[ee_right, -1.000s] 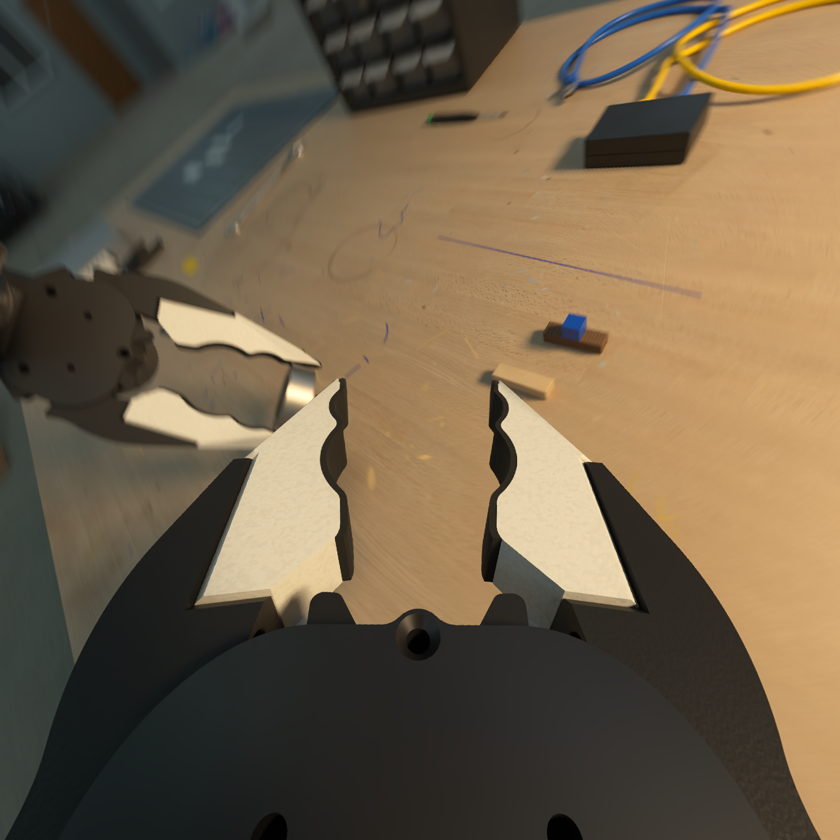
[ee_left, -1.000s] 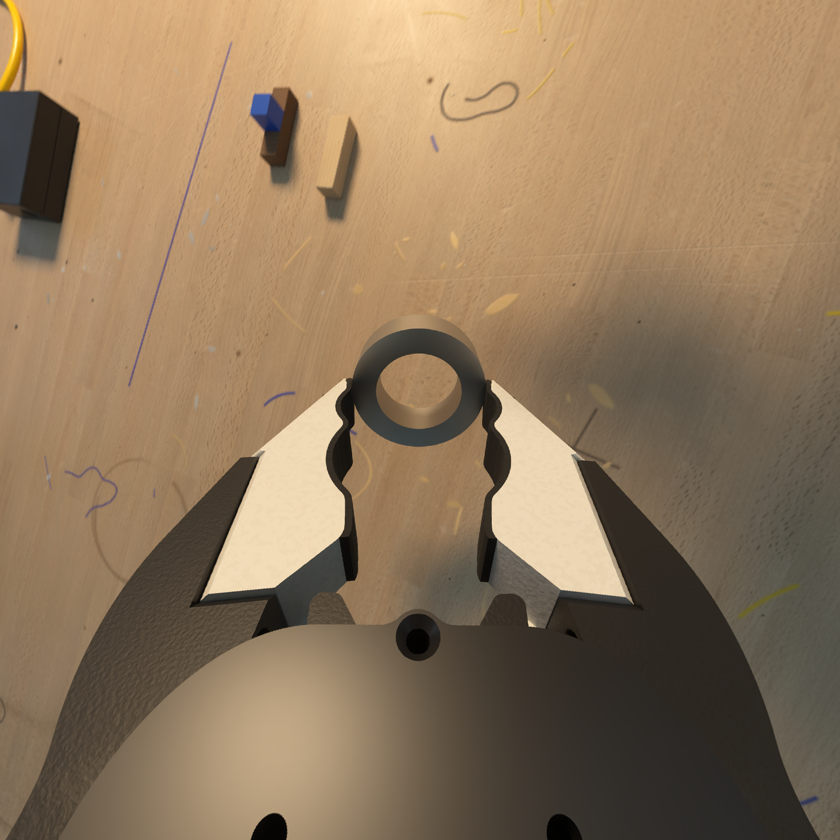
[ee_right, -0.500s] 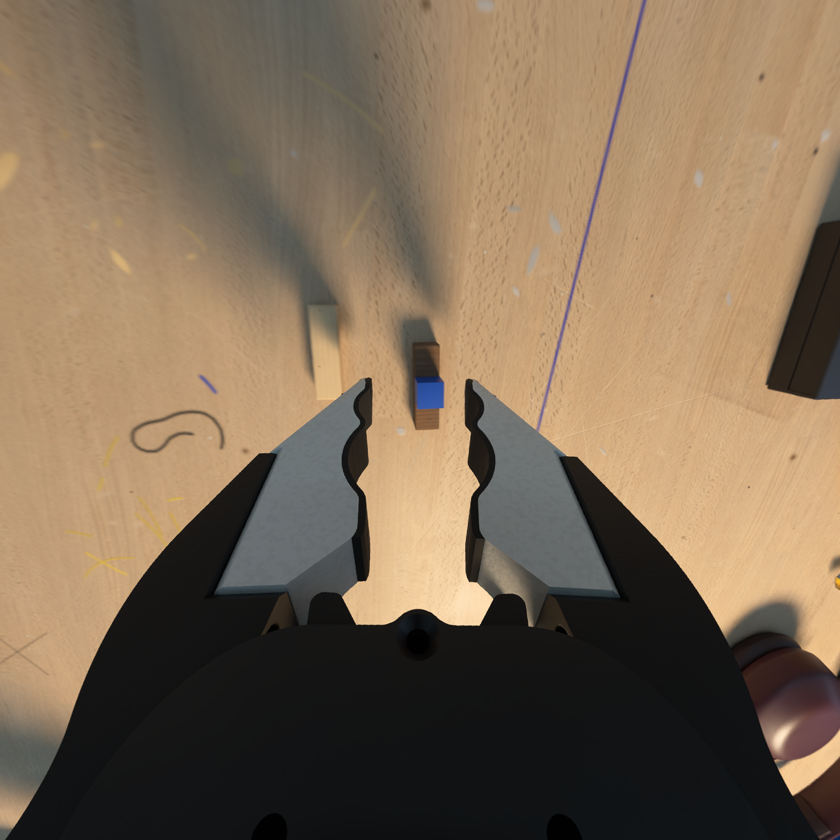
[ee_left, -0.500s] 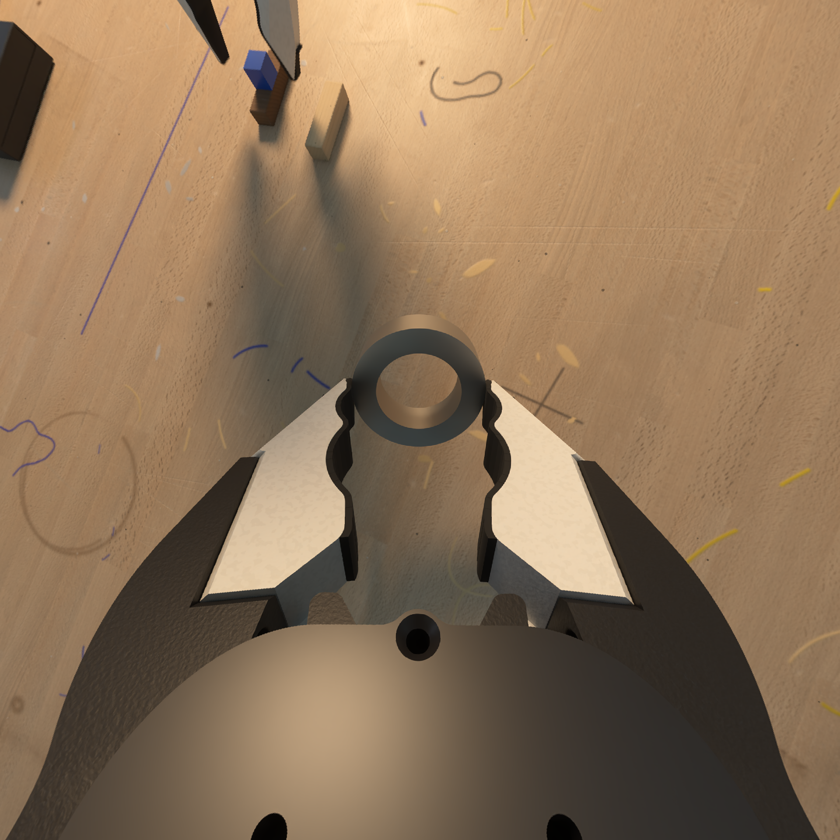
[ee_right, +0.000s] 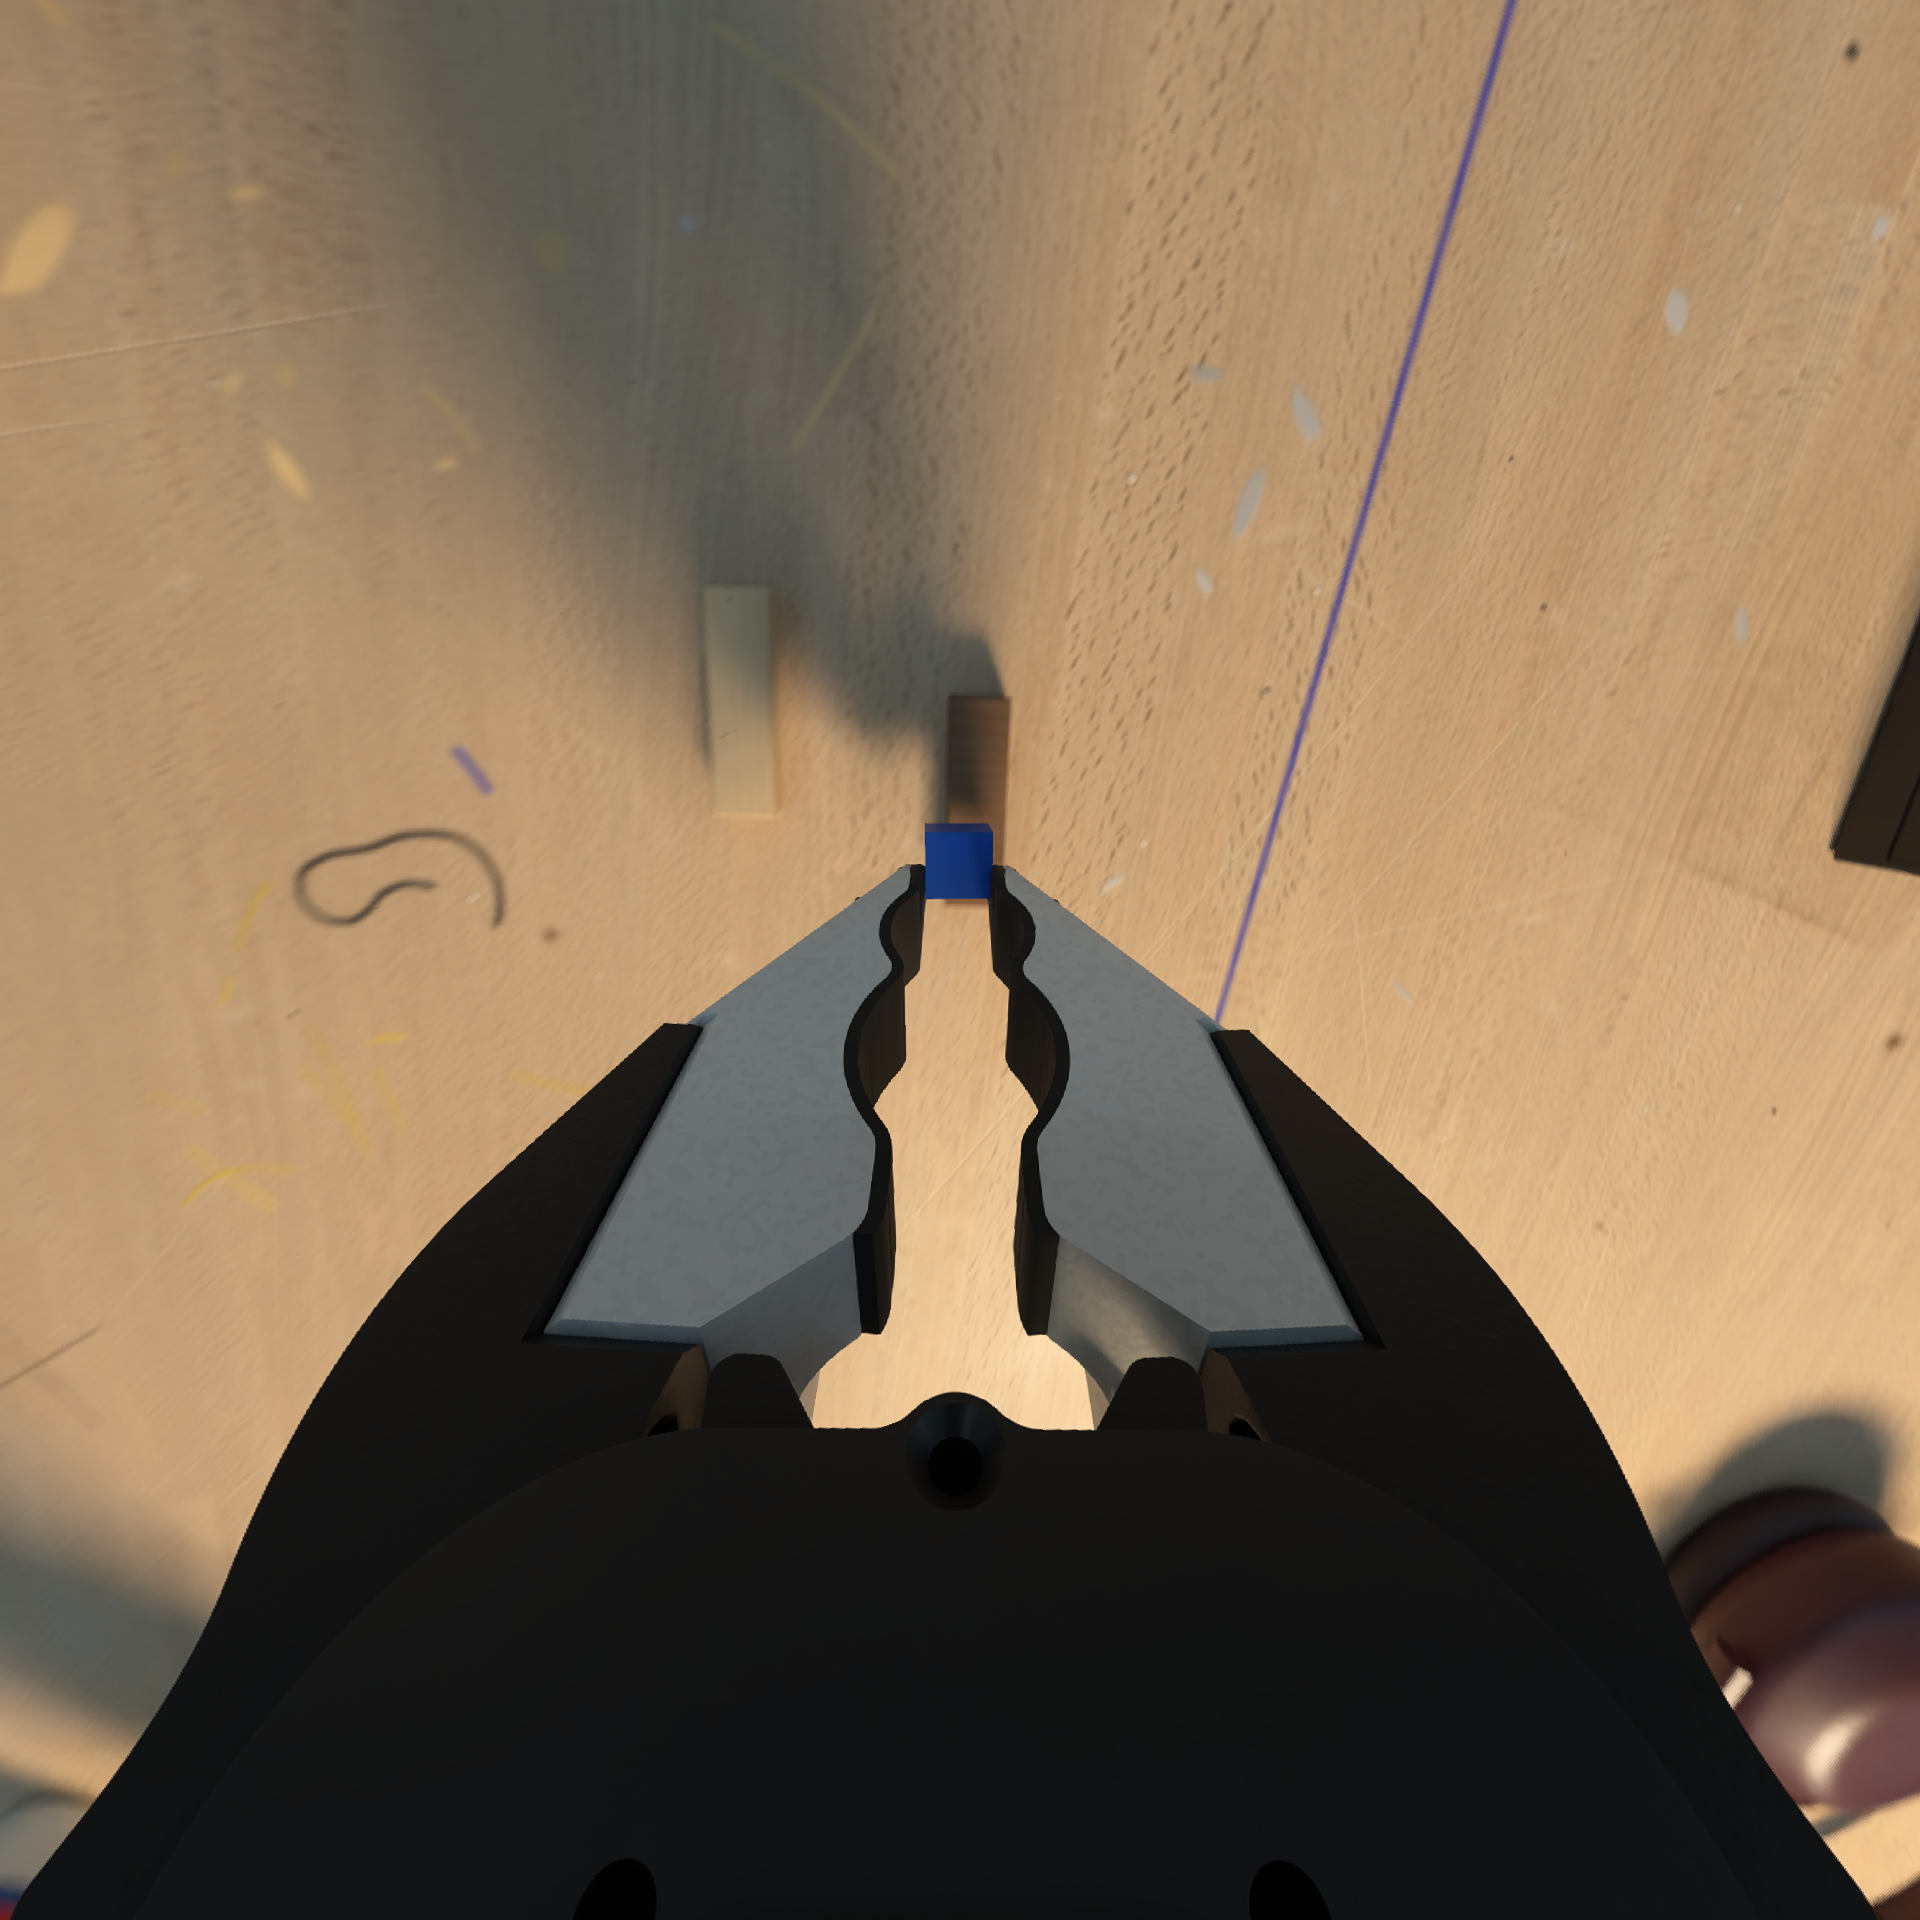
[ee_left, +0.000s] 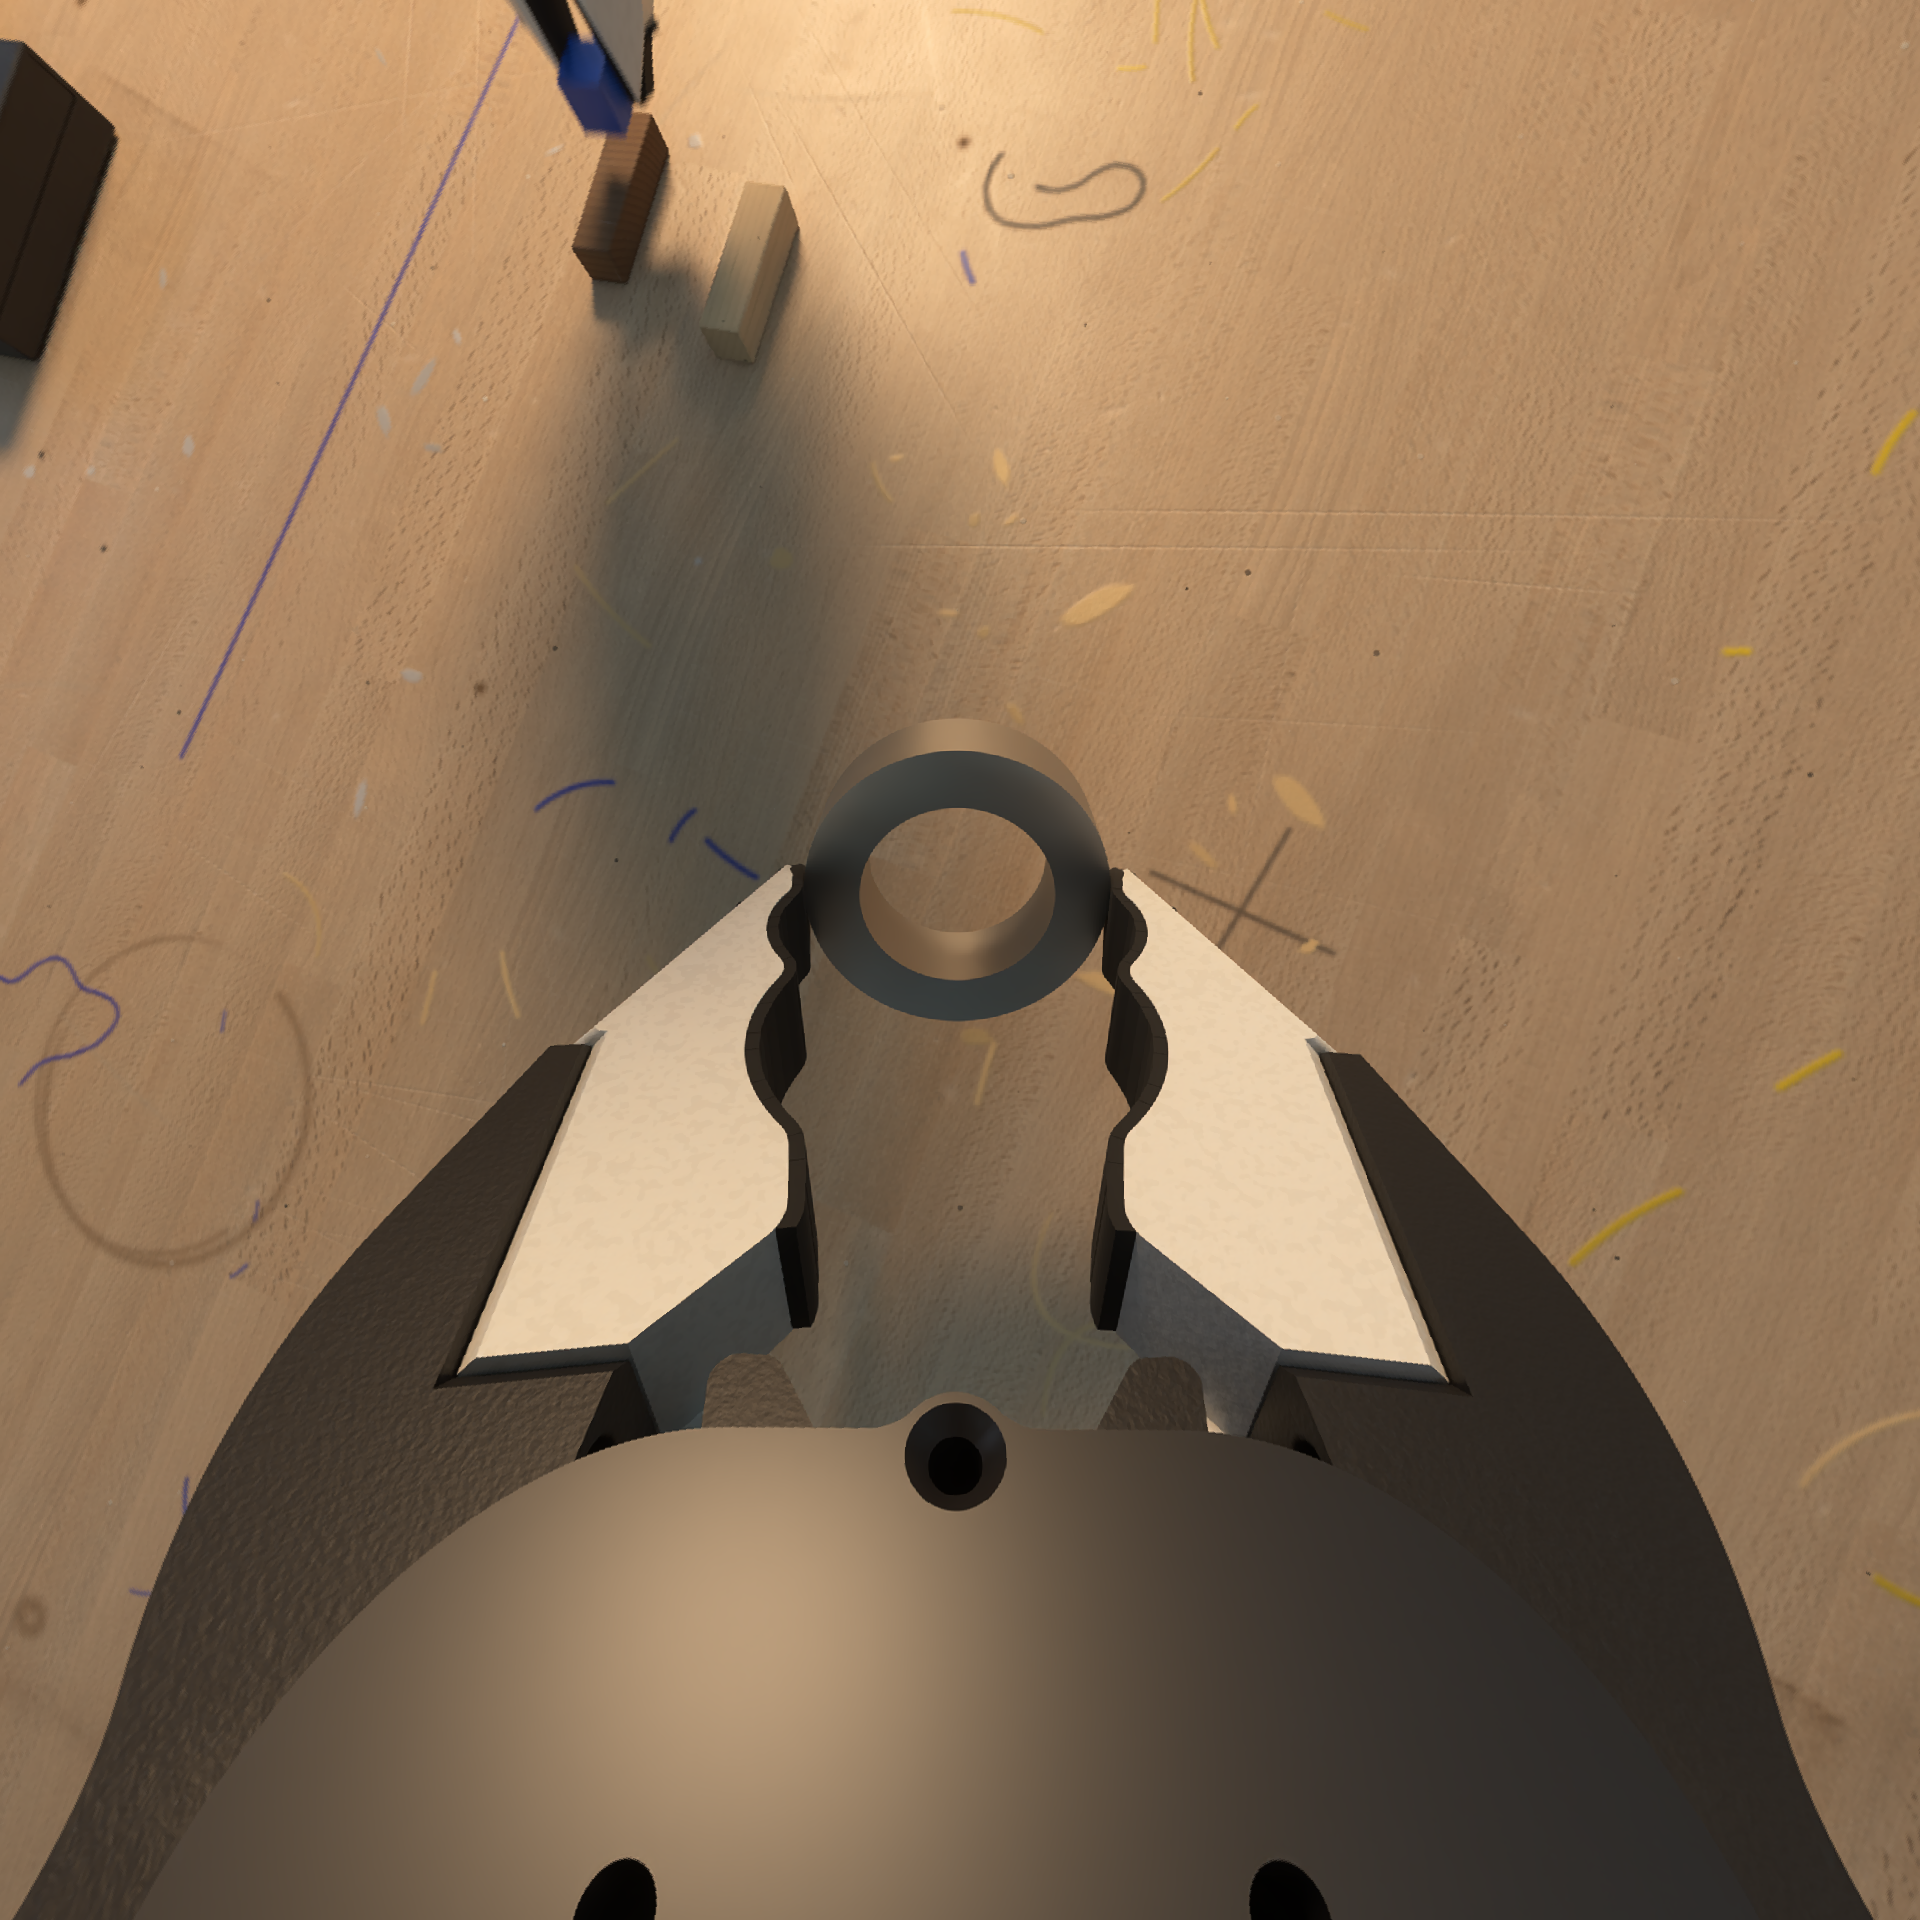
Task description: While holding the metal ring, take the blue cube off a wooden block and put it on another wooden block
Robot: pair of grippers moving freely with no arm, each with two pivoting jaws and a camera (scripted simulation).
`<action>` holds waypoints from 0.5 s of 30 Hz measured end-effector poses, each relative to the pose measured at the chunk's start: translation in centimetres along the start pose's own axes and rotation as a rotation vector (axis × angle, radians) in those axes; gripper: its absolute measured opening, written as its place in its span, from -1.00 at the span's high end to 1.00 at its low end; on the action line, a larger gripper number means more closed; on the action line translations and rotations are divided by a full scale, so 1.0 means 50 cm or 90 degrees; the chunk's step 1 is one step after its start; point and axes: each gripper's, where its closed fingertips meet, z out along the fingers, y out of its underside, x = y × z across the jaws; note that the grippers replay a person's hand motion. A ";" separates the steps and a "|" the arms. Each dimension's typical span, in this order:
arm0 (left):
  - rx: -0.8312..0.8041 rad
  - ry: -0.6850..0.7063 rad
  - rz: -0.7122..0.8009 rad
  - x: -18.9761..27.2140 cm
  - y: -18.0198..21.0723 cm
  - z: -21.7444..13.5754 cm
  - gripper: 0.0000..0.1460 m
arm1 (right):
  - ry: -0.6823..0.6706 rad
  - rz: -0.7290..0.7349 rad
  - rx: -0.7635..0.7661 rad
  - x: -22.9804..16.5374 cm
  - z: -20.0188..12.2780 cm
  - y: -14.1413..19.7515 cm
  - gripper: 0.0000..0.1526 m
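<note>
My left gripper [ee_left: 954,883] is shut on the metal ring [ee_left: 954,982] and holds it above the wooden table. My right gripper [ee_right: 957,881] is shut on the blue cube [ee_right: 957,858] at its fingertips, lifted above the dark wooden block [ee_right: 978,756]. The light wooden block [ee_right: 740,698] lies to the left of the dark one. In the left wrist view the blue cube [ee_left: 590,81] shows at the top left between the right gripper's fingers [ee_left: 615,31], above the dark wooden block [ee_left: 620,197], with the light wooden block [ee_left: 750,272] beside it.
A black box [ee_left: 42,197] sits at the left edge of the left wrist view and shows at the right edge of the right wrist view [ee_right: 1886,790]. A thin blue line [ee_right: 1361,520] runs across the table. A dark reddish rounded object [ee_right: 1808,1652] is at the lower right.
My right gripper has closed on the blue cube and lifted it off the dark wooden block. My left gripper has kept hold of the ring and drifted slightly.
</note>
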 end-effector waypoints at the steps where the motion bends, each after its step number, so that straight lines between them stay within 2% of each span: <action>1: -0.001 0.001 0.001 0.001 0.000 0.000 0.22 | -0.007 0.001 -0.009 -0.008 -0.015 0.003 0.85; 3: 0.001 0.002 0.002 0.001 -0.002 0.001 0.22 | -0.029 -0.002 -0.053 -0.030 -0.052 0.014 0.85; 6: 0.000 0.004 0.005 0.002 -0.005 0.003 0.22 | -0.030 -0.020 -0.208 -0.054 -0.101 0.048 0.85; 9: -0.001 0.005 0.008 0.005 -0.006 0.004 0.22 | -0.010 -0.048 -0.294 -0.066 -0.108 0.054 0.85; 11: -0.002 0.007 0.010 0.008 -0.006 0.005 0.22 | -0.013 -0.058 -0.307 -0.072 -0.092 0.047 0.85; 15: -0.003 0.008 0.010 0.013 -0.004 0.005 0.22 | -0.011 -0.051 -0.246 -0.077 -0.054 0.016 0.85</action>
